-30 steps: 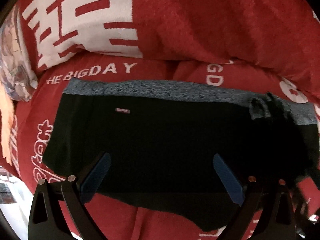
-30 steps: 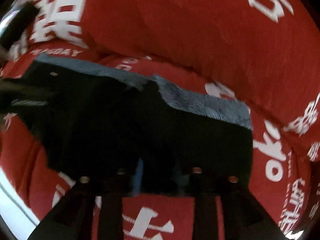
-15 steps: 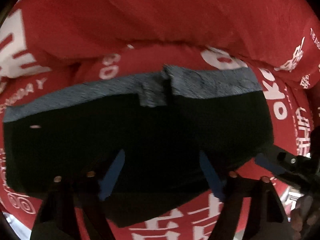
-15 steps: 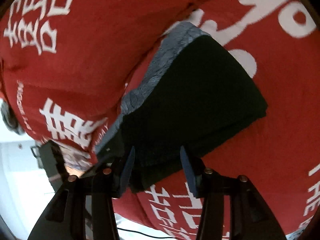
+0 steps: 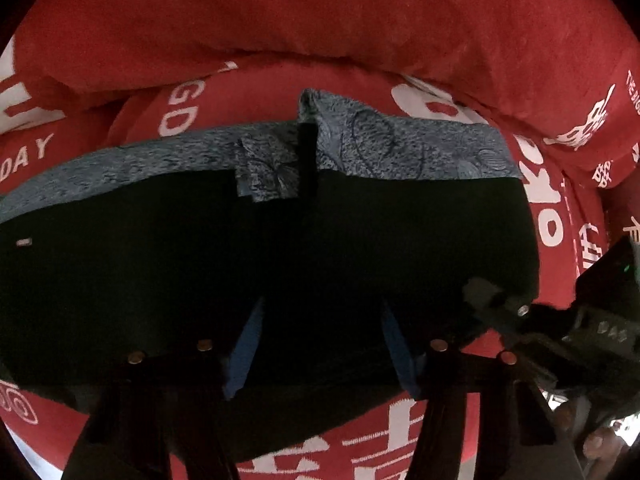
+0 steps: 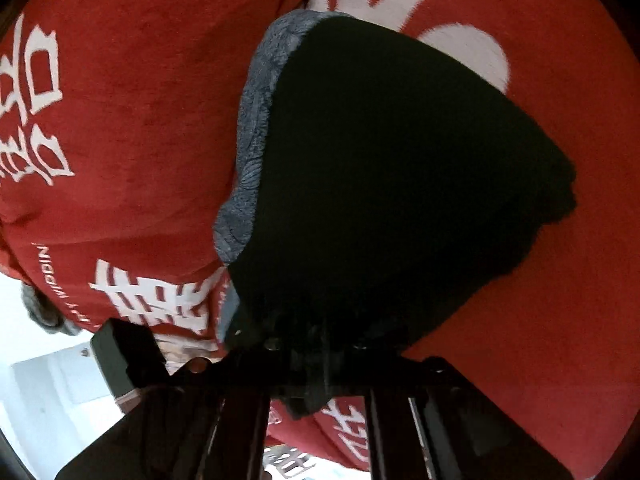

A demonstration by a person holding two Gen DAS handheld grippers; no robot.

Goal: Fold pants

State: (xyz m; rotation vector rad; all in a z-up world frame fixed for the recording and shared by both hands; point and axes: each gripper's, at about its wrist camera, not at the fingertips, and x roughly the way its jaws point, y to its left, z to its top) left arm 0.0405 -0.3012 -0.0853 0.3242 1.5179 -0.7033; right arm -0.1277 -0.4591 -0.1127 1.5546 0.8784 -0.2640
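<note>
since the earlier frame the right gripper [image 6: 320, 344] rolled in onto the near edge of the black pants [image 5: 280, 248] and clamped shut on it. left gripper [image 5: 320, 344], left of it, jaws just closing, blue pads still apart over the fabric. pants lie flat on red blanket [image 5: 360, 20], grey waistband [image 5: 400, 148] at far edge.

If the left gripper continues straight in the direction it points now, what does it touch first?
Most likely the black pants: the left gripper points down at the dark fabric lying between its open fingers. Depth is unclear.
</note>
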